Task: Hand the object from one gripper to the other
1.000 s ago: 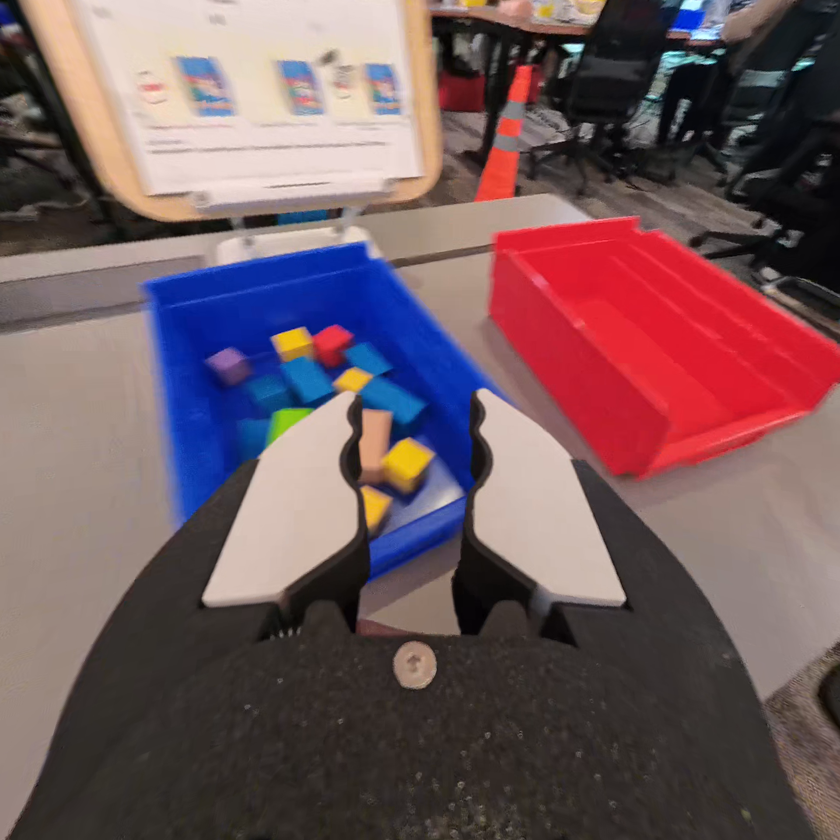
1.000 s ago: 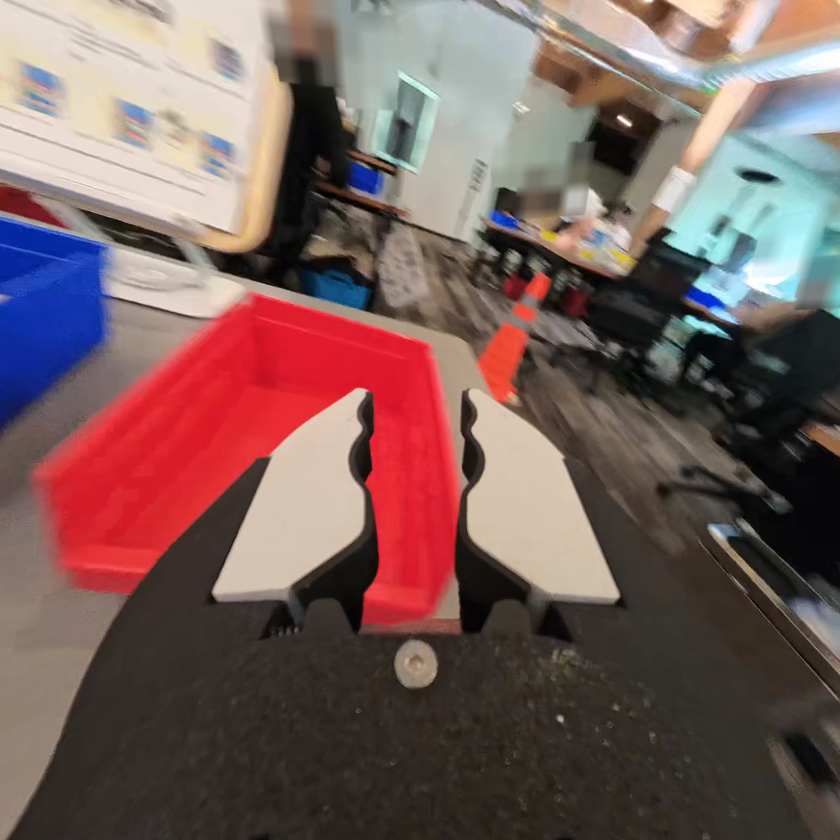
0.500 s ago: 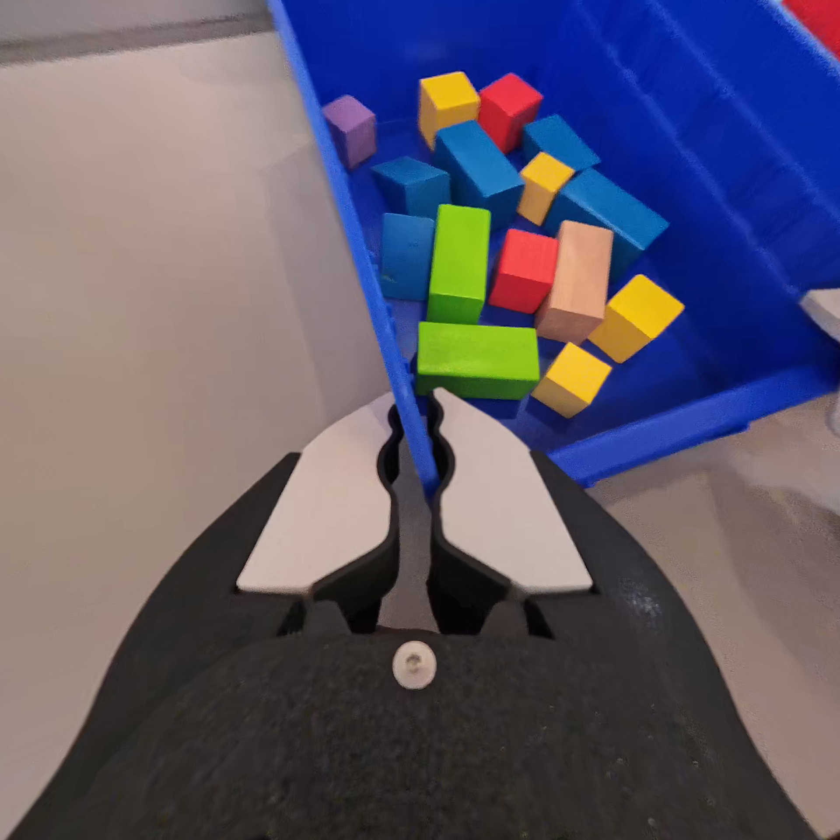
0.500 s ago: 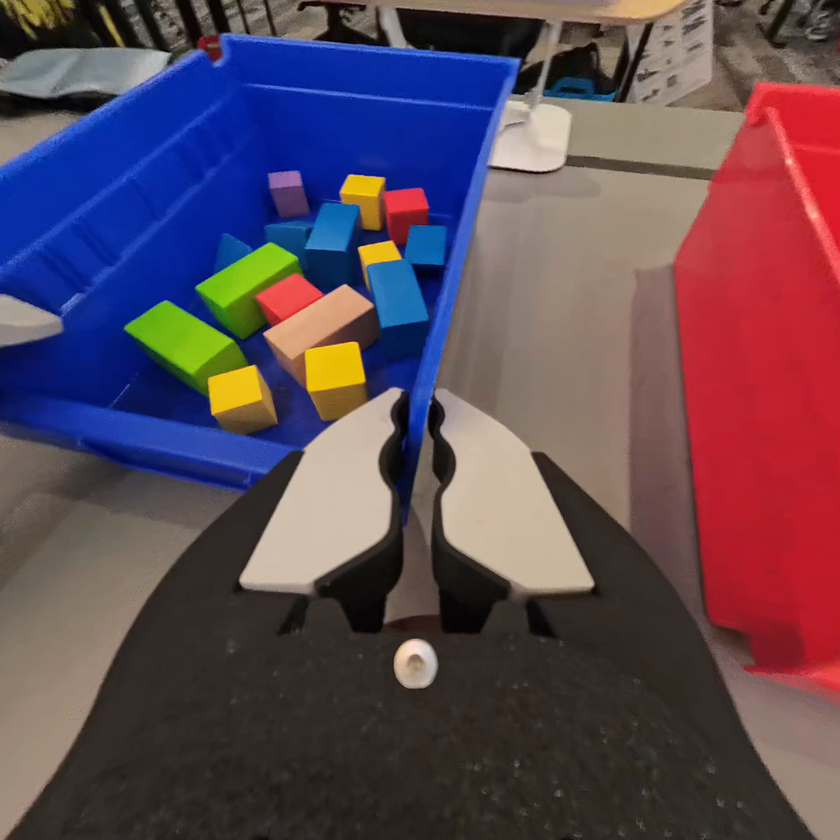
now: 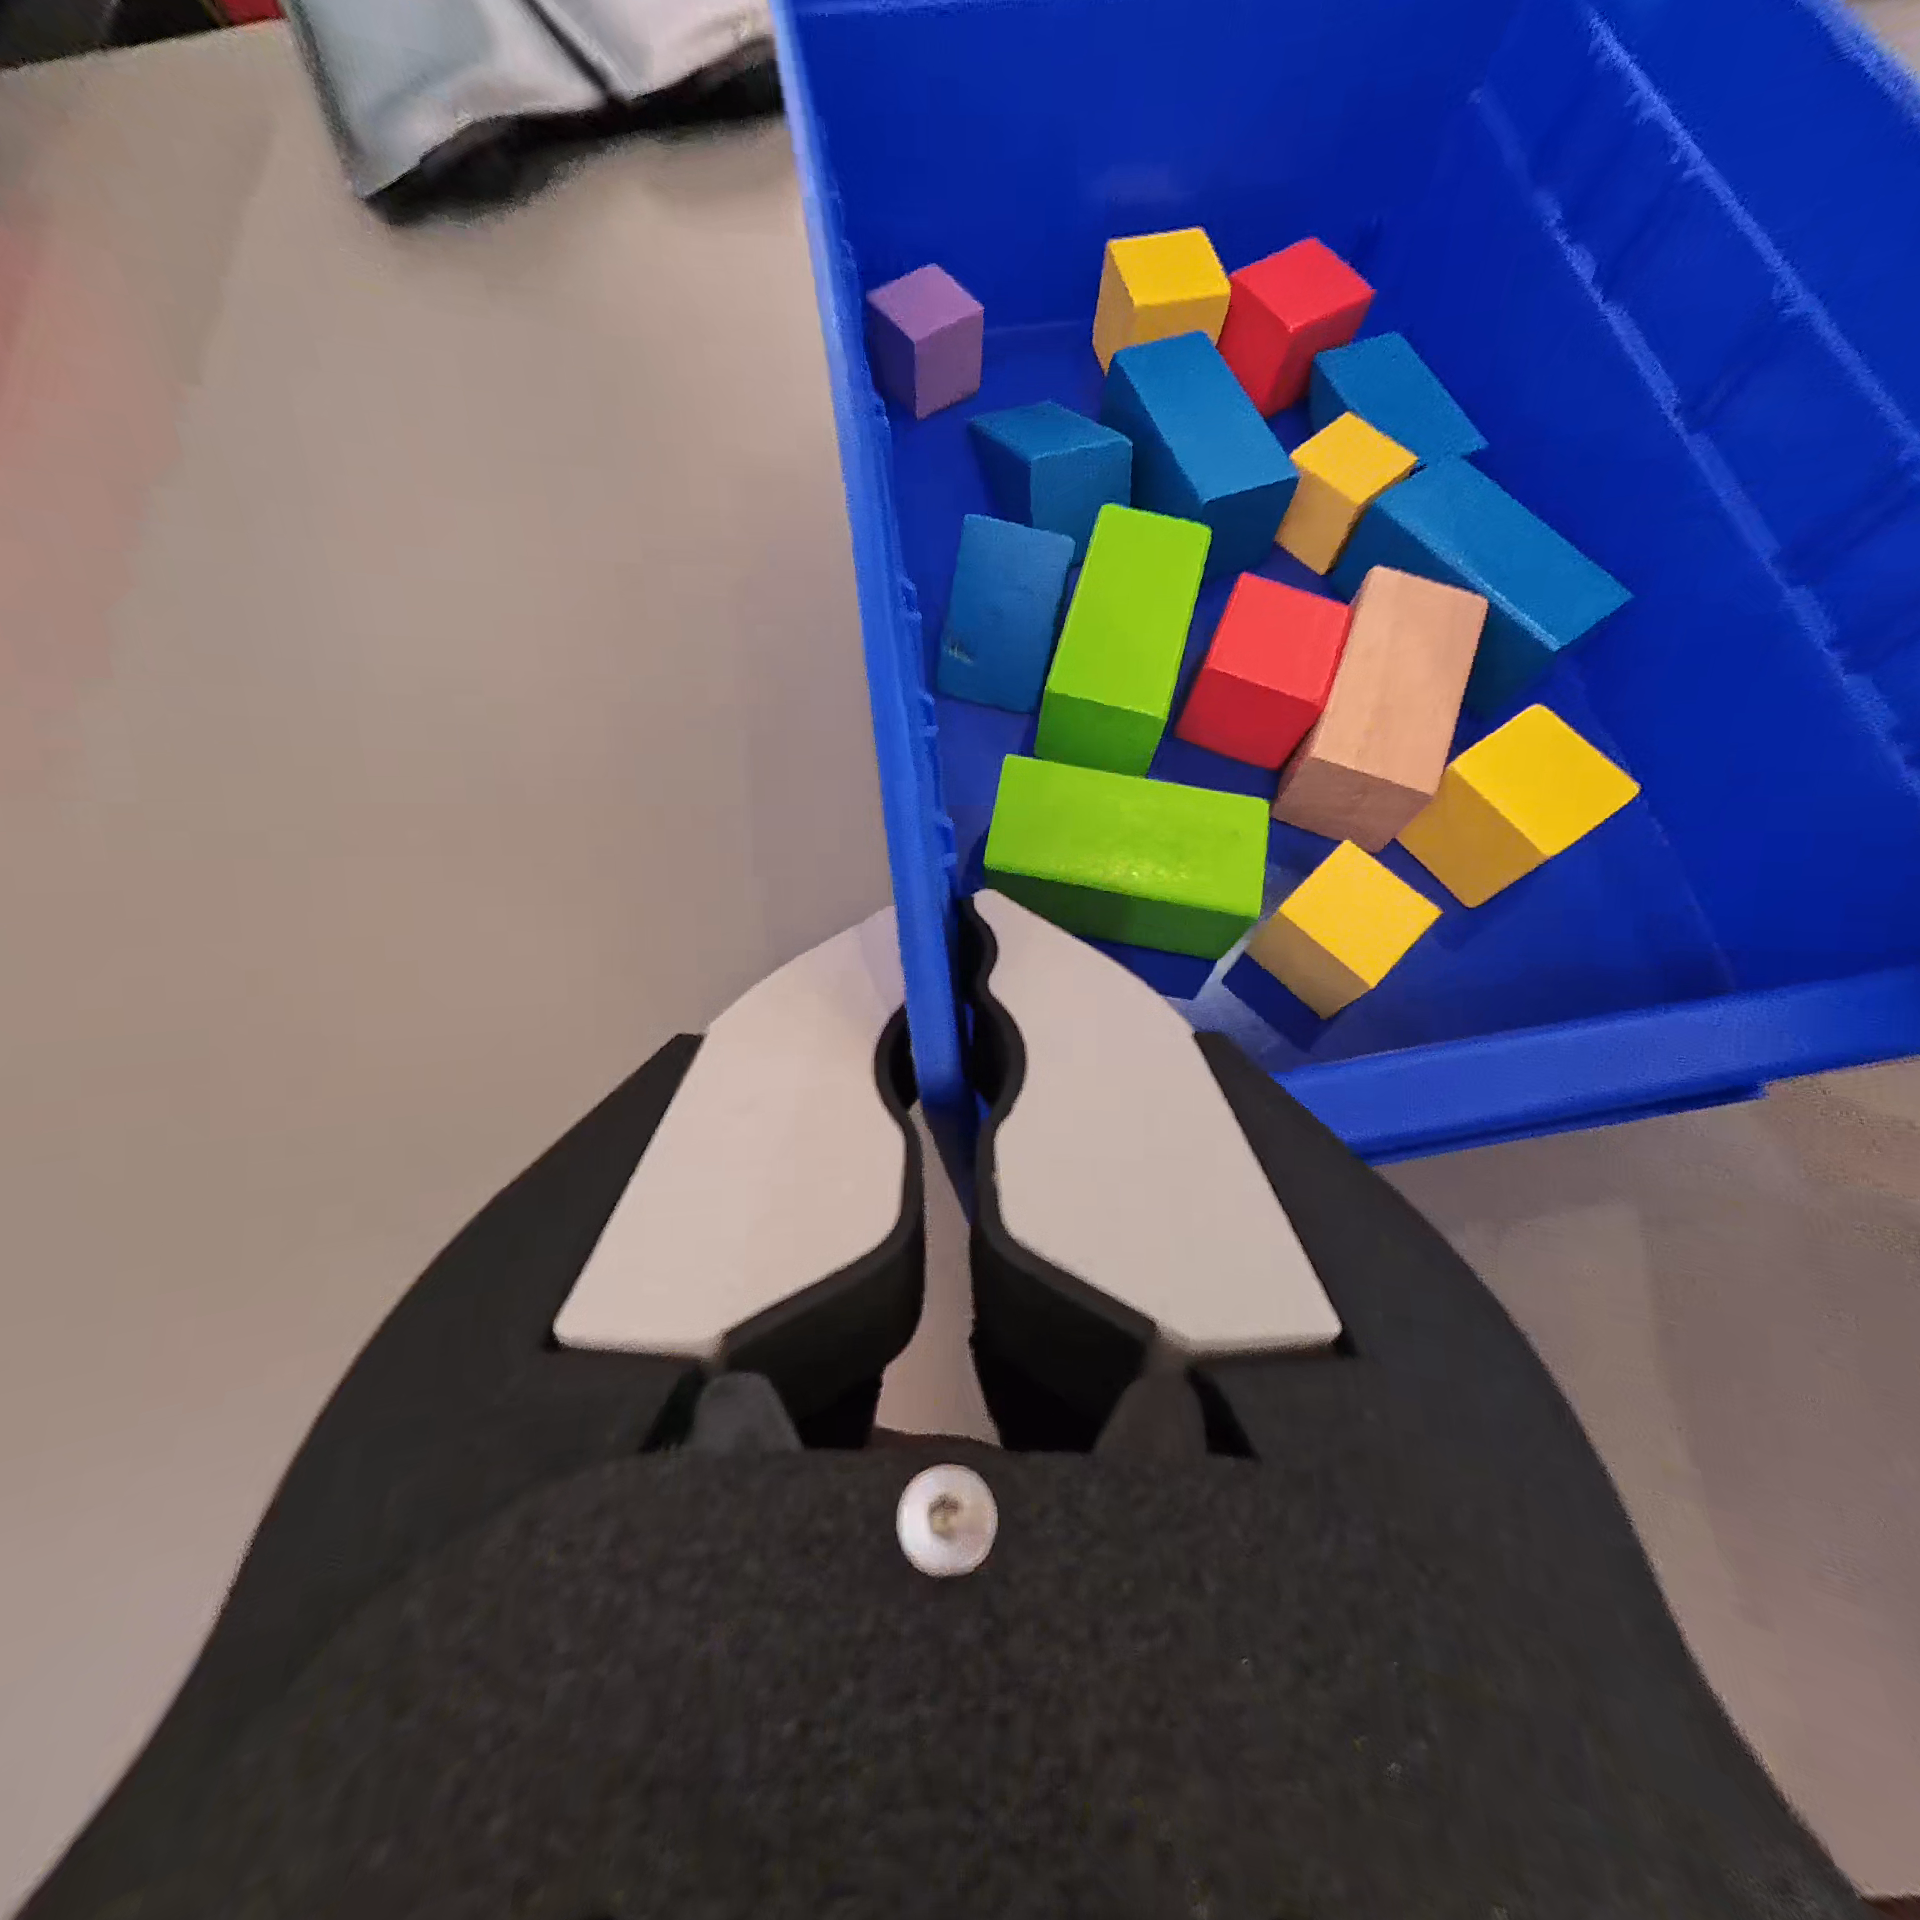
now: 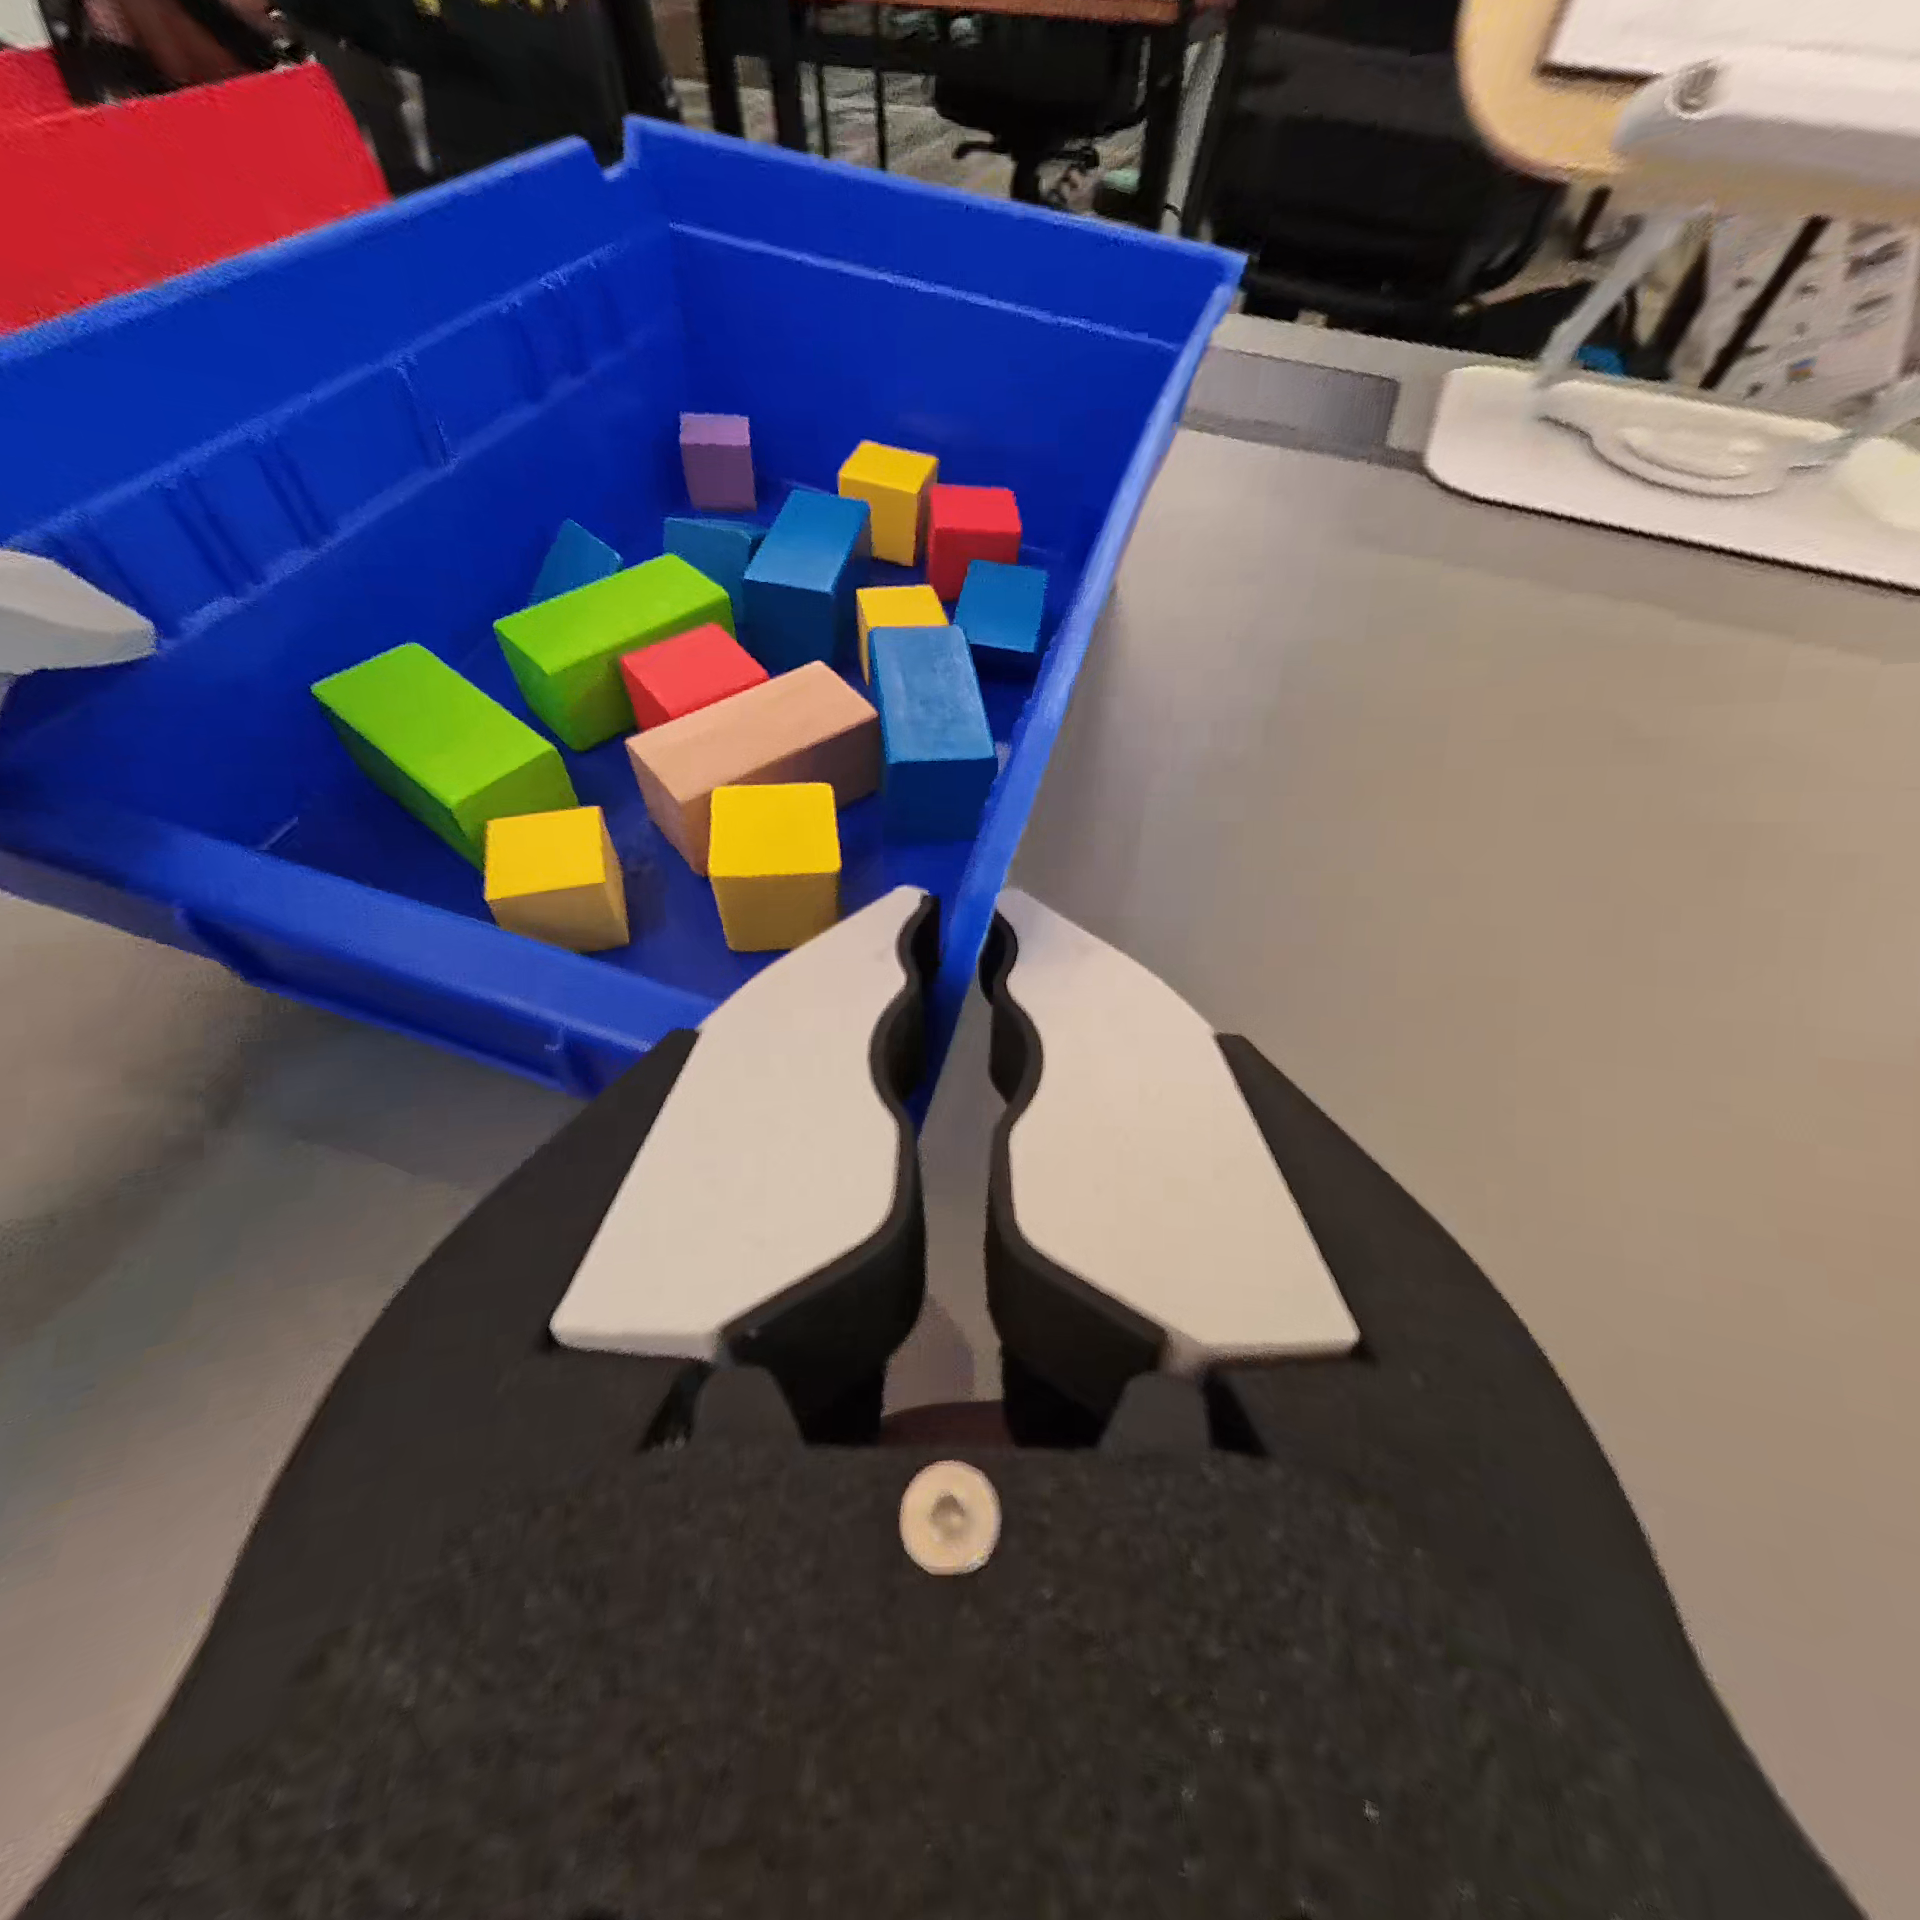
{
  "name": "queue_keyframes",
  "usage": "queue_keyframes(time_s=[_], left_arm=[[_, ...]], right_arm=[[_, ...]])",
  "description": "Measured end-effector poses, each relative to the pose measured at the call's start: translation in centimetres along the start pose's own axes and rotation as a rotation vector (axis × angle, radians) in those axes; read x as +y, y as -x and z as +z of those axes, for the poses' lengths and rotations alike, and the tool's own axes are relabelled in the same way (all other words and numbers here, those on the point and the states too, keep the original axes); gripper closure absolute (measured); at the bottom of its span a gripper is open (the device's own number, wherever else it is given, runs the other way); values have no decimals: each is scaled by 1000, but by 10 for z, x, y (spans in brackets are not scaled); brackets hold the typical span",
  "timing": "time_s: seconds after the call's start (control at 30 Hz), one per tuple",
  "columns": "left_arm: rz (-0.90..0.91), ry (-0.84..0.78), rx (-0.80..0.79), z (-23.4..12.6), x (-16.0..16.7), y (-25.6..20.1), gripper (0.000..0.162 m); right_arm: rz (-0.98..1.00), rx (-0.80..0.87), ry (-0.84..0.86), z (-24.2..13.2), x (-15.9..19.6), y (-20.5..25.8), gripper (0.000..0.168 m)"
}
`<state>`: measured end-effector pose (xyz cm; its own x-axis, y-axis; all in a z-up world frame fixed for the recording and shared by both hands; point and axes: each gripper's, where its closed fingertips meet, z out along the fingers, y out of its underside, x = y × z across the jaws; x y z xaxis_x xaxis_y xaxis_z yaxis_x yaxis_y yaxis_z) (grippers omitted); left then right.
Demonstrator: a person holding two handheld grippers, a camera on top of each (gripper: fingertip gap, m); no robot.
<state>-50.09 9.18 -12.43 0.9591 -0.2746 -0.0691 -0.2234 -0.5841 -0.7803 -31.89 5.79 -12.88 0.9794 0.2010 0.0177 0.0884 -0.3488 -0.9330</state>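
With both jaws closed on opposite side walls, I hold the blue bin over the grey table.
My left gripper clamps one wall, my right gripper the other — coloured blocks lie loose inside.

- Both views are evenly and brightly lit from overhead, with no harsh glare; colours of the wooden blocks read saturated and clean.
- Shadows are soft: a faint dark patch lies on the grey table under the blue bin.
- Wide-angle distortion bows the bin's walls and stretches the black gripper body at the lower edges.
- In the left wrist view the table and the grey cloth at the top are smeared by motion blur.
- In the right wrist view the white stand and background chairs are soft, and the left margin is blurred.
- The pale fingers look matte, without highlights.
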Motion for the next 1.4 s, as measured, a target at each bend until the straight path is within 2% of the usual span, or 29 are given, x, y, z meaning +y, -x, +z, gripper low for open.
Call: queue_keyframes(time_s=[0.13, 0.23, 0.27, 0.33, 0.4, 0.43, 0.5, 0.57, 0.63, 0.7, 0.77, 0.83, 0.87, 0.97, 1.03, 1.07, 1.17, 1.2, 1.23, 1.3, 1.37, 1.4], left_arm=[[-76, -26, 67, 9, 11, 12, 160], [-117, -46, 65, 8, 11, 11, 159], [-113, -40, 50, 8, 12, 11, 159], [-119, -29, 35, 8, 12, 10, 159], [-124, -32, 41, 8, 12, 10, 159], [-131, -35, 52, 9, 12, 10, 159], [-144, -41, 75, 9, 12, 10, 158], [-138, -39, 77, 9, 11, 11, 158], [-128, -35, 76, 11, 10, 12, 158], [-136, -43, 89, 11, 10, 11, 158], [-145, -45, 99, 11, 10, 11, 157], [-136, -38, 94, 12, 10, 13, 158], [-133, -35, 93, 12, 9, 13, 158], [-141, -43, 111, 13, 9, 13, 158], [-149, -50, 127, 13, 8, 14, 157], [-154, -50, 131, 14, 8, 14, 157], [-152, -45, 122, 15, 8, 15, 157], [-152, -42, 115, 15, 7, 15, 157], [-154, -39, 108, 15, 7, 15, 157], [-161, -40, 103, 15, 7, 15, 157], [-174, -43, 108, 15, 7, 15, 157], [-179, -45, 110, 15, 7, 15, 157]], right_arm=[[-140, -79, 53, 1, 1, 14, 155], [-266, -349, 147, -23, -20, 17, 146], [-355, -451, 186, -33, -34, 20, 130], [-634, -684, 260, -42, -61, 39, 125], [-1069, -768, 244, -22, -81, 58, 118], [-1286, -841, 212, -10, -78, 73, 109], [-1620, -1025, 245, 14, -50, 85, 116], [-1755, -1142, 384, 31, -26, 86, 110], [-1843, -1280, 445, 30, -5, 90, 109], [-1928, -1314, 406, 40, 7, 99, 102], [-1932, -1336, 439, 54, 20, 103, 92], [-1990, -1367, 272, 66, 15, 109, 104], [-2029, -1345, 267, 76, 12, 103, 107], [-2090, -1230, 424, 114, -4, 68, 107], [-2147, -1043, 470, 156, -25, 43, 106], [-2117, -1005, 498, 167, -35, 35, 108], [-1939, -1046, 514, 172, -55, 36, 119], [-1944, -1010, 567, 179, -57, 28, 121], [-1959, -941, 626, 190, -57, 18, 115], [-1981, -887, 695, 204, -47, 7, 114], [-2032, -837, 648, 216, -40, 10, 122], [-2036, -845, 615, 215, -38, 17, 116]])
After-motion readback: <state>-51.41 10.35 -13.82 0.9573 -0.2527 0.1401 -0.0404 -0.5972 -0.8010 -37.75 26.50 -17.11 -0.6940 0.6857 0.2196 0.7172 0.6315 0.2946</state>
